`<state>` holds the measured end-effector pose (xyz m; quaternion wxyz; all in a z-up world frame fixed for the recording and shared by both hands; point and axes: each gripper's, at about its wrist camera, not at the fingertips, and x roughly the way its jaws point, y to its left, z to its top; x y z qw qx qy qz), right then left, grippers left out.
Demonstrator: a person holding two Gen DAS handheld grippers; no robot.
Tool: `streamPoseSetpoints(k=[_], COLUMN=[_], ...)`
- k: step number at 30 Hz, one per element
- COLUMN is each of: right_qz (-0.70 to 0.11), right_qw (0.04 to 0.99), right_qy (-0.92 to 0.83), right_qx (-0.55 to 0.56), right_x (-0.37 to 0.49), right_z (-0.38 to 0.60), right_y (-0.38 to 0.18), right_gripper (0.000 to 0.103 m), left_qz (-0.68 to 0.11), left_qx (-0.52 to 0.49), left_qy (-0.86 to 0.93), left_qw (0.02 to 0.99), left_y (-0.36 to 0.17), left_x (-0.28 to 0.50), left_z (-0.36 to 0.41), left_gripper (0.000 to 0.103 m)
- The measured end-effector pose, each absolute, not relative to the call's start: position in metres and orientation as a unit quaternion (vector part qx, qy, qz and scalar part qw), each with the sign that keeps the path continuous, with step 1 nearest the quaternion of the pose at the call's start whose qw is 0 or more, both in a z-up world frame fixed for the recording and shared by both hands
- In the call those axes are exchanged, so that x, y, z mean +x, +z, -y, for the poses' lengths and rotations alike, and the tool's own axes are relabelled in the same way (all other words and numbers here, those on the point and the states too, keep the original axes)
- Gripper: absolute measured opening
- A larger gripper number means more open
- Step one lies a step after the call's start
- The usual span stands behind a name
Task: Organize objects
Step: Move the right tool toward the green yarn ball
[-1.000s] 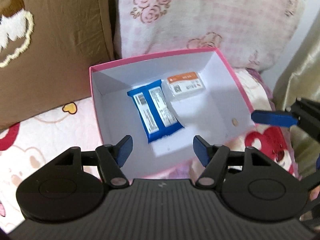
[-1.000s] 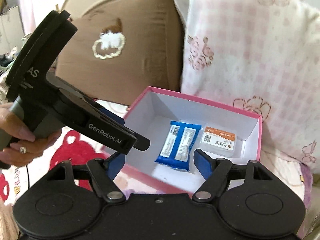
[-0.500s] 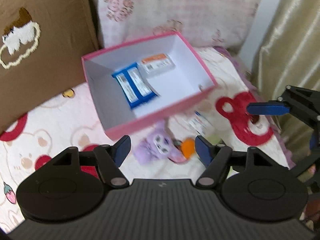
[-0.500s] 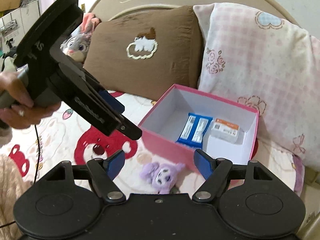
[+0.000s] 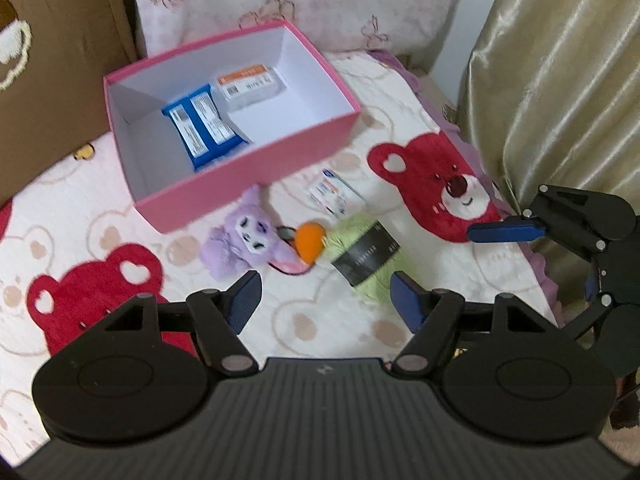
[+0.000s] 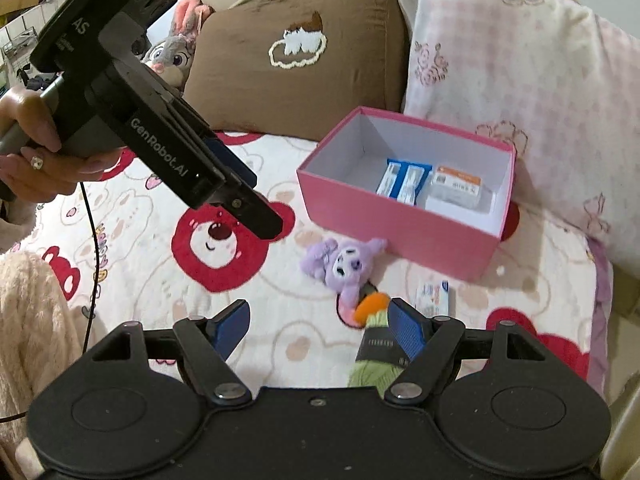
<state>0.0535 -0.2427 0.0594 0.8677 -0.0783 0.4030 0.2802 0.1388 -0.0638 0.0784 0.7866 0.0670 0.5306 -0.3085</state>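
Right in front of the pink box (image 5: 256,168) on the bed, you've got the leftovers lined up: purple plush (image 5: 244,240), an orange-and-green bundle with a black label (image 5: 360,252) and a small white-and-blue packet (image 5: 334,194). Inside the box there's already a blue packet (image 5: 204,124) and an orange-topped white box (image 5: 250,86). Both your left gripper (image 5: 324,300) and right gripper (image 6: 316,328) hang with fingers wide, nothing between them. Looks like you're between picks, so next I'd drop onto one loose item and square the fingers around it. Can't really tell what that green thing is, and its near end hides behind the right fingers.
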Motion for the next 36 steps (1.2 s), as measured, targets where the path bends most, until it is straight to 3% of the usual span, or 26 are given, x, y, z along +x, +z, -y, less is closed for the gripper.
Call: streamPoseSetpoints(k=[18,22,30,36], right_qz=[-0.401,-0.404,-0.425,-0.395], right_qw=[0.877,0.873,0.866,0.881], right_qy=[0.243,0.247,0.237,0.218], right_qx=[-0.104,-0.113,-0.119,-0.146], right_x=[0.039,0.041,0.048,0.053], right_z=[0.251,0.244,0.242,0.245], right_y=[0.015,0.004,-0.035,-0.064], right_gripper=[0.08,0.085,0.086,0.086], left_qz=[-0.549,-0.552,-0.527,-0.49], left_qx=[0.016,0.003,-0.056,-0.099], left_qy=[-0.308,-0.286,-0.259,-0.257], left_qw=[0.777,0.783,0.807,0.827], left_y=[0.019,0.003,-0.03,-0.063], left_x=[0.115,0.116,0.117,0.115], left_z=[0.065,0.062,0.058,0.057], left_gripper=[0.071,0.075,0.08,0.08])
